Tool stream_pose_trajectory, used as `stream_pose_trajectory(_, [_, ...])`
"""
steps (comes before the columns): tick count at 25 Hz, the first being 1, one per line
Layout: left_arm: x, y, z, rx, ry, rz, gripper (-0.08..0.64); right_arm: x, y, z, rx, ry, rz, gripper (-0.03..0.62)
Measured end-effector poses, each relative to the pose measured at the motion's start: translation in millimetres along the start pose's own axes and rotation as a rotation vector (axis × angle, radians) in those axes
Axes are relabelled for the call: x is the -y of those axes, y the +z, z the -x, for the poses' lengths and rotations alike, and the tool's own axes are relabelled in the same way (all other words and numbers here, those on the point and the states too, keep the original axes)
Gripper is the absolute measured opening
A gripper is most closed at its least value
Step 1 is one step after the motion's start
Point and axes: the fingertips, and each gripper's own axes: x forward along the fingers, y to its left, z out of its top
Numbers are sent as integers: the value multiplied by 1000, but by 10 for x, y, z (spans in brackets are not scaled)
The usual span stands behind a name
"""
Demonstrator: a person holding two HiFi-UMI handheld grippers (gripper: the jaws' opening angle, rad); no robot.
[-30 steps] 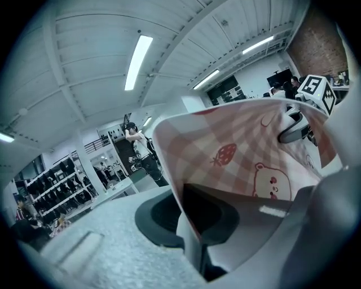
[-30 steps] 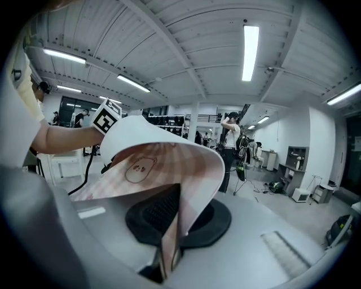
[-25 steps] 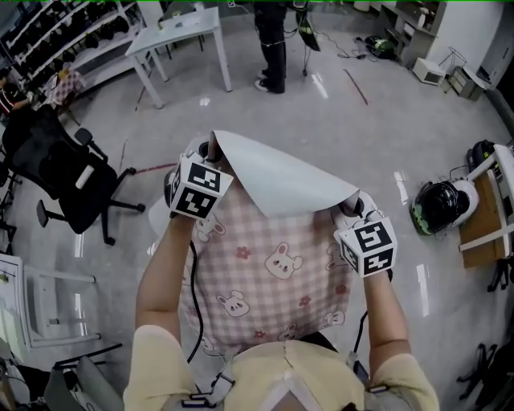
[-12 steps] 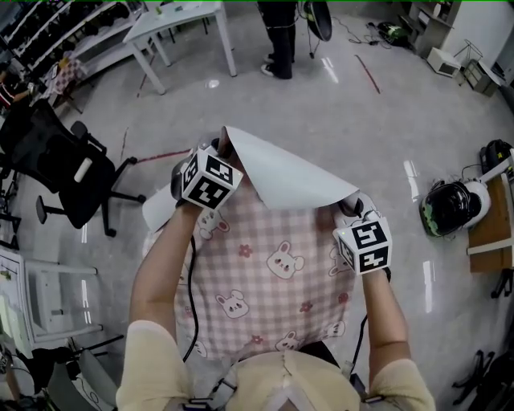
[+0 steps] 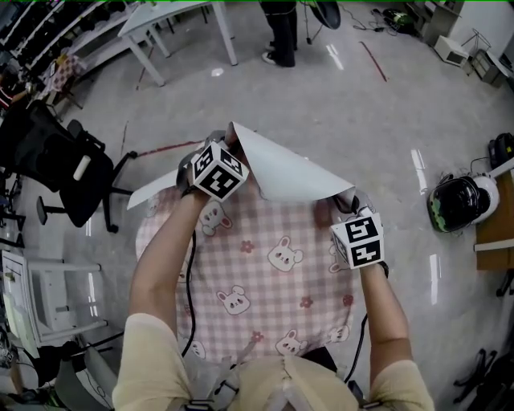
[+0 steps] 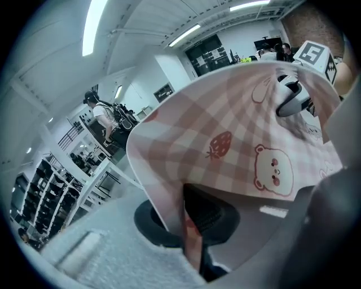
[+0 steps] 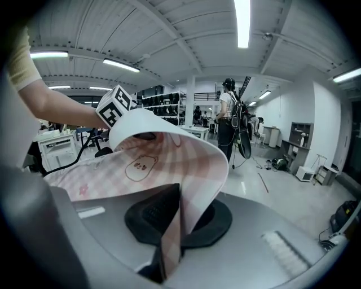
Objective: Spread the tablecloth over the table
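Observation:
The pink checked tablecloth (image 5: 265, 265) with bunny prints hangs spread between my two grippers and hides whatever is under it. Its far edge curls back toward me and shows the white underside (image 5: 281, 172). My left gripper (image 5: 211, 144) is shut on the cloth's far left corner; in the left gripper view the cloth (image 6: 237, 130) is pinched between the jaws (image 6: 192, 248). My right gripper (image 5: 347, 205) holds the far right corner. There the cloth (image 7: 169, 158) runs down between the jaws (image 7: 168, 248), which are opening slightly while the pads still press on it.
A black office chair (image 5: 64, 172) stands at the left and a white table (image 5: 177, 24) at the back left. A person (image 5: 281, 32) stands at the back. A black and green helmet (image 5: 458, 201) lies on the floor by a wooden bench (image 5: 498, 217).
Both grippers have come down with the cloth, the left one also tilting. The cloth lies lower and wider, and its left corner now flares out to the left.

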Motion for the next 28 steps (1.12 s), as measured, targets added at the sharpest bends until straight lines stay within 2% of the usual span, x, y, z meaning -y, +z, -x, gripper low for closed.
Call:
stream_pose_trajectory(14, [148, -306, -480, -91, -33, -58, 26, 26, -316, -345, -64, 32, 9, 35])
stream_pose_trajectory(23, [197, -439, -622, -84, -4, -61, 41, 29, -461, -481, -91, 41, 3, 46])
stream_pose_trajectory(28, [175, -494, -672, -73, 19, -37, 92, 52, -528, -535, -103, 30, 1, 64])
